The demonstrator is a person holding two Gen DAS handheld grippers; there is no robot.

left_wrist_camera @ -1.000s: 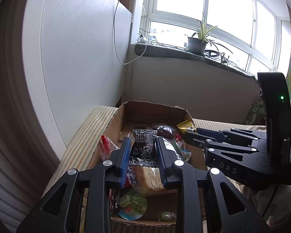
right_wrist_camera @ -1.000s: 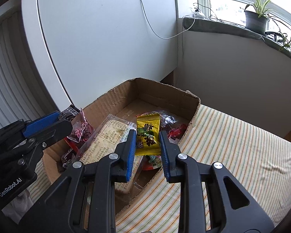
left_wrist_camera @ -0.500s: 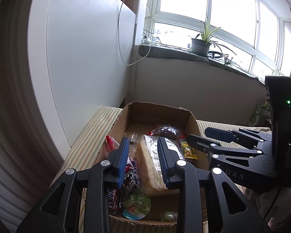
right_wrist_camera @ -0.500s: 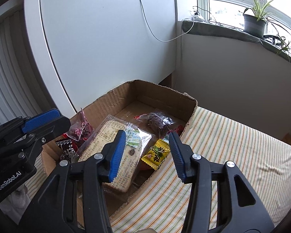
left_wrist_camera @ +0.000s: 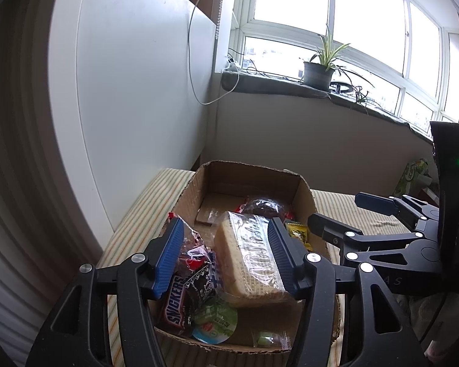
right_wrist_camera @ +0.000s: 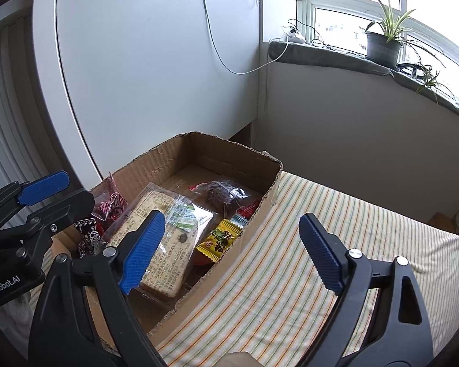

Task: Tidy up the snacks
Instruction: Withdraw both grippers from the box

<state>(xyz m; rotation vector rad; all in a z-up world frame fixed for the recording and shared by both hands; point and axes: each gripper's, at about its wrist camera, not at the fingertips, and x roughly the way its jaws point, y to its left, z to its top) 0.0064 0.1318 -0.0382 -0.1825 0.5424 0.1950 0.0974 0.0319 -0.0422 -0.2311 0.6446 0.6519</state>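
A cardboard box [left_wrist_camera: 251, 168] [right_wrist_camera: 229, 146] on a striped cloth holds several snacks. Among them are a clear-wrapped cracker block [left_wrist_camera: 248, 260] [right_wrist_camera: 165, 238], a Snickers bar [left_wrist_camera: 174, 305], a green-lidded cup [left_wrist_camera: 215, 321] and a brown bun pack [left_wrist_camera: 266, 208]. My left gripper [left_wrist_camera: 225, 257] hovers over the box's near end with its jaws opening and nothing between them. A black patterned packet [left_wrist_camera: 200, 284] lies loose below it. My right gripper [right_wrist_camera: 231, 250] hangs over the box's right wall, jaws opening wide and empty. A yellow candy [right_wrist_camera: 218, 240] lies in the box beneath it.
The striped cloth [right_wrist_camera: 336, 232] stretches right of the box. A white panel [right_wrist_camera: 153, 76] with a hanging cable stands just behind and to the left. A potted plant [left_wrist_camera: 318, 73] sits on the window sill beyond. Each gripper shows at the edge of the other's view.
Both grippers went from shut to open. The black packet left my left gripper and the yellow candy left my right; both now lie in the box.
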